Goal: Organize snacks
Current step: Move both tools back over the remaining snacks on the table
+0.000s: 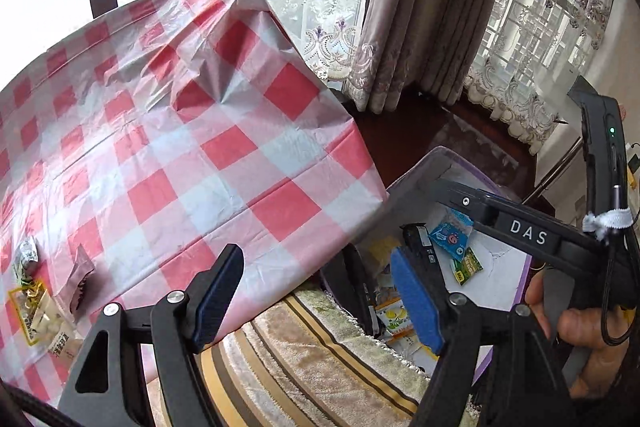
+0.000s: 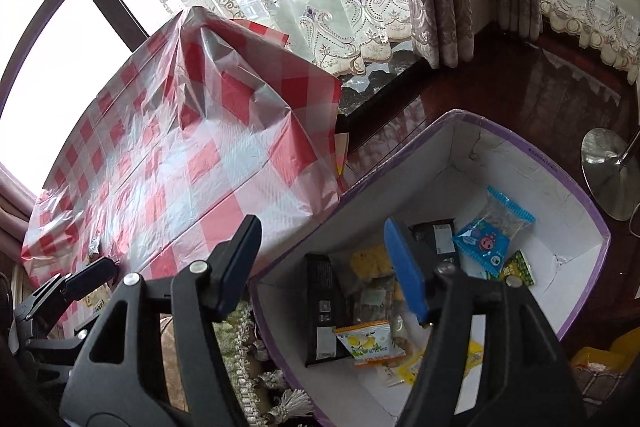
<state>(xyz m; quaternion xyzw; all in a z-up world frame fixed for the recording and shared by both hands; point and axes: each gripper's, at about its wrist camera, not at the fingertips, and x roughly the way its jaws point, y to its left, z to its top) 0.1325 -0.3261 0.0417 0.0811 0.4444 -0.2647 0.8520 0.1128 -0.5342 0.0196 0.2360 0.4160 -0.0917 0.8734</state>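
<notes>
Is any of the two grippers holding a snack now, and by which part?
Nothing is held. The left gripper and the right gripper both stand open with empty jaws; the snacks lie in the box.

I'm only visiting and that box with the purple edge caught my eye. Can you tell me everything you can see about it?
The box looks like cardboard, white inside with purple outer walls and rim. It has no lid on and sits lower than the checked tablecloth, right beside the table's edge. Its inner walls look creased and slightly cracked. Inside lie loose snack packets: a blue packet, a green one, a long black one and a yellow lemon packet. Nothing grips it.
</notes>
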